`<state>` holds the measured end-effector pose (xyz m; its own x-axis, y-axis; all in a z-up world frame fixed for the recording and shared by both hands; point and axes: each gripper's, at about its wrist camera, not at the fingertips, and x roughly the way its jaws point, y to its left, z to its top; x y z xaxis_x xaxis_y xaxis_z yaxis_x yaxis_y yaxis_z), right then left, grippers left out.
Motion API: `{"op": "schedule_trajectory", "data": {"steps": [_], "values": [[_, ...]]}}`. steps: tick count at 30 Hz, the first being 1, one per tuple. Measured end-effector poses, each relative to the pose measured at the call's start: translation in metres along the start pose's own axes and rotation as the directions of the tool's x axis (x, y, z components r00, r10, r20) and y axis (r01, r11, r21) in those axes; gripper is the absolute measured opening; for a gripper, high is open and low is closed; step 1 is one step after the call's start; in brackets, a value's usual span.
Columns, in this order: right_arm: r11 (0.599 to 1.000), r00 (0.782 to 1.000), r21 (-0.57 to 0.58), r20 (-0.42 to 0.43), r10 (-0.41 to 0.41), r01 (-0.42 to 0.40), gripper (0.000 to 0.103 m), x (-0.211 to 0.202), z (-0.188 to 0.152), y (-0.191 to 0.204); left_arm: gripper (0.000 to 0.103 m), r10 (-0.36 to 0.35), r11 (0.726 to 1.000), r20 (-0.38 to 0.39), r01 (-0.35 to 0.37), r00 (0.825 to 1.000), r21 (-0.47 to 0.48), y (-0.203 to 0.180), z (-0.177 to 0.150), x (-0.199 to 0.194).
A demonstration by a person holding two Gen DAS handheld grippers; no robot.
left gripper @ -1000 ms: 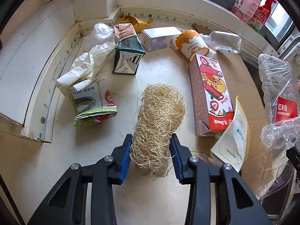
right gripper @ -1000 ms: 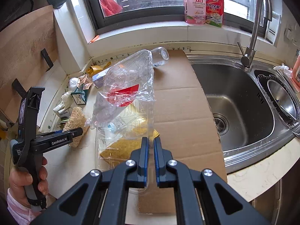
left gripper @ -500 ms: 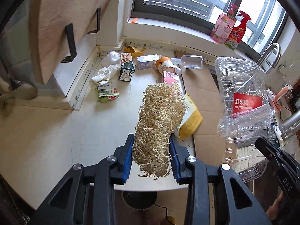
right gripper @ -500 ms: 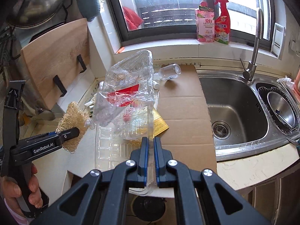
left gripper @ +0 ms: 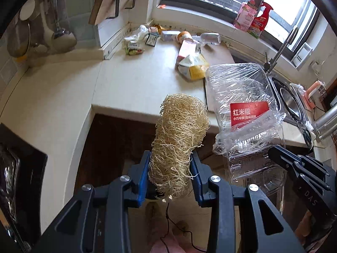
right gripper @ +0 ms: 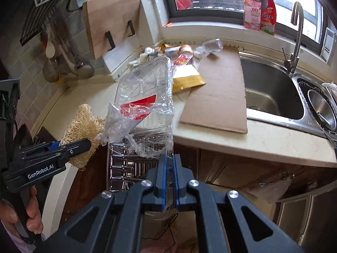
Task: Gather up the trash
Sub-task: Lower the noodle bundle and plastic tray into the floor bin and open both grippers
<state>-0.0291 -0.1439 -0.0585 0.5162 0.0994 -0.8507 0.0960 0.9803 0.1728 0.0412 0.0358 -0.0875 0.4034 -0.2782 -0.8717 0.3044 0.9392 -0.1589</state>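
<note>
Now both claws hang out past the counter edge point(left gripper: 126, 108) that lay under them a second ago: the left gripper point(left gripper: 170, 176) pinching the loofah point(left gripper: 179, 135), the right gripper point(right gripper: 169, 179) pressed onto the plastic tray point(right gripper: 145, 105), remaining litter point(left gripper: 189, 63) far beyond, so a drop-off likely follows.

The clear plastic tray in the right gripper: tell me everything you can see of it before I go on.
The clear plastic tray is a thin, ribbed, see-through container, loosely wrapped in crumpled cling film with a red label printed in white characters. The right gripper is shut on its rim, holding it roughly on edge, tilted, out past the front edge of the counter above the dark cabinet fronts. It looks empty. The loofah in the left gripper hangs close beside it; whether they touch cannot be told.
</note>
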Motion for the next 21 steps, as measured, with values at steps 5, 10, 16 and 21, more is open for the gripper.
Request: {"op": "schedule_trajectory", "data": {"steps": [5,10,16,21], "values": [[1.0,0.991,-0.023,-0.135,0.005,-0.008,0.006,0.035,-0.049,0.0,0.034,0.017,0.999,-0.084,-0.019,0.996,-0.026,0.004,-0.054,0.034],[0.999,0.962,-0.051,-0.272,-0.016,0.002,0.006,0.091,-0.093,0.002,0.034,0.031,0.997,-0.203,-0.043,0.979,-0.057,0.018,-0.108,0.091],[0.997,0.892,-0.075,-0.447,-0.064,0.034,0.006,0.187,-0.141,-0.001,0.035,0.038,0.992,-0.324,-0.074,0.945,-0.1,0.045,-0.16,0.181],[0.994,0.808,-0.094,-0.58,-0.102,0.058,0.006,0.285,-0.179,-0.012,0.037,0.028,0.99,-0.405,-0.081,0.914,-0.113,0.065,-0.188,0.268]]}}
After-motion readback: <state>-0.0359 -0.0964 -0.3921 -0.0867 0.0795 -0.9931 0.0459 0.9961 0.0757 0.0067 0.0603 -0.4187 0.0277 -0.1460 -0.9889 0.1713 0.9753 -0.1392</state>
